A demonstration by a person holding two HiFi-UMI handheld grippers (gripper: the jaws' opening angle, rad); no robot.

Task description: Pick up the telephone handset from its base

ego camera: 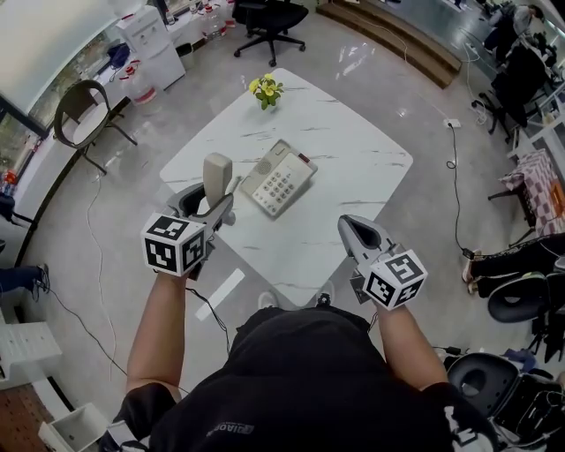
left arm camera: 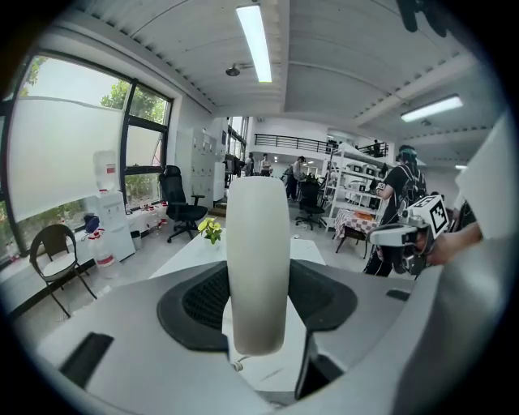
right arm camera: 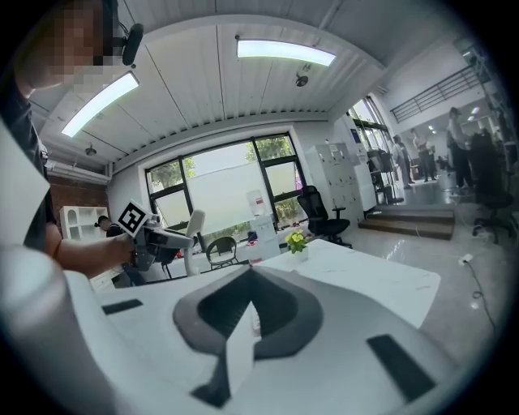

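The cream telephone handset stands upright, lifted clear of its base, with my left gripper shut on its lower part. In the left gripper view the handset fills the middle between the grey pads. The cream base with its keypad lies on the white marble table, just right of the handset. My right gripper hovers over the table's near right edge, shut and holding nothing; its jaws meet in a point. The right gripper view also catches the left gripper with the handset.
A small pot of yellow flowers stands at the table's far corner. A brown chair is on the left, a black office chair beyond the table. Cables trail on the floor at right.
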